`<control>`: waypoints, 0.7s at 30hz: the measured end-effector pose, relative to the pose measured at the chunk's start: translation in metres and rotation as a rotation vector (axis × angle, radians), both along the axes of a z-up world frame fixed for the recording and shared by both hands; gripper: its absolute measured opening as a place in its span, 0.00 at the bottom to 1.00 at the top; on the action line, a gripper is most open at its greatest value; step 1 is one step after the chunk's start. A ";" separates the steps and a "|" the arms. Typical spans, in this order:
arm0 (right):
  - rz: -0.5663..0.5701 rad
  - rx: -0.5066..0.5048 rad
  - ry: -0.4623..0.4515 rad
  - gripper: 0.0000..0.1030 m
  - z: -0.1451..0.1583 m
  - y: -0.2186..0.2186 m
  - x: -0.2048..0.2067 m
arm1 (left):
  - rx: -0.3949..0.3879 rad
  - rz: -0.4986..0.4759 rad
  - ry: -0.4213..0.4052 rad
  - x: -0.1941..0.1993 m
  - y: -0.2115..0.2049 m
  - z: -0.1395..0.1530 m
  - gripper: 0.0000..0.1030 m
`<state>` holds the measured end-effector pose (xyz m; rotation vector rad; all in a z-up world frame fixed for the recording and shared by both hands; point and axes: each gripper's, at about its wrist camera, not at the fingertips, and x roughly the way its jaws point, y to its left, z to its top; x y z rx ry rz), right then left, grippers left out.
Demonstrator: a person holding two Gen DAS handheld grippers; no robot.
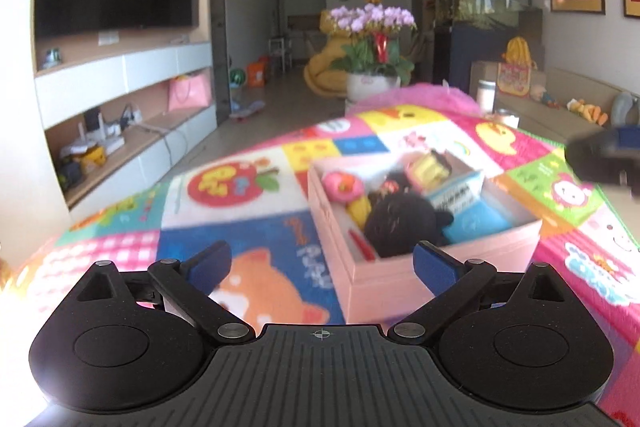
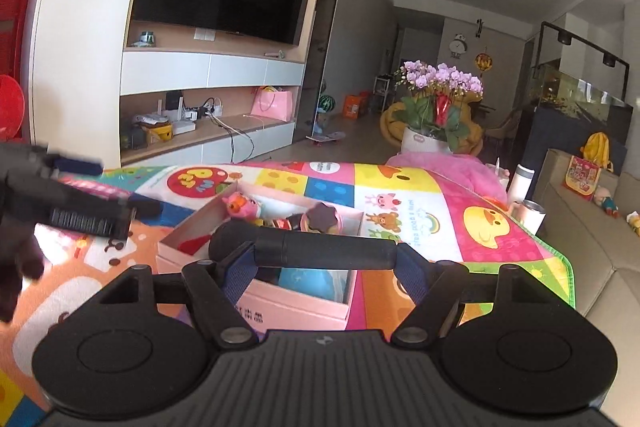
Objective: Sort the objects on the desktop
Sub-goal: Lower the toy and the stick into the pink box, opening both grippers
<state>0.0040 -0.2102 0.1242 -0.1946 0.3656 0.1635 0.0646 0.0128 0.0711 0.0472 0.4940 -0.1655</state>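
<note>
a: how far along?

b: mostly packed. pink box on the patchwork mat, already holding a pink toy, a black plush, a blue carton. left gripper spread wide, nothing between the pads, box at one o'clock.

a: and left to do?

b: black cylinder clamped crosswise in the right gripper, above the box's near edge, probably going in next.

a: anything in the way?

b: crowded box, little free room. white bottle and steel cup at two o'clock, well apart.
</note>
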 end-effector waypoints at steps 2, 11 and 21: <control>0.007 0.023 0.003 0.73 0.009 0.004 0.011 | -0.017 0.010 0.037 -0.003 0.006 -0.013 0.98; 0.023 0.110 0.127 0.79 0.015 0.015 0.082 | -0.044 -0.003 0.065 -0.020 0.017 -0.040 1.00; 0.023 0.200 0.337 0.42 -0.023 0.021 0.117 | -0.048 -0.023 0.094 -0.024 0.012 -0.048 1.00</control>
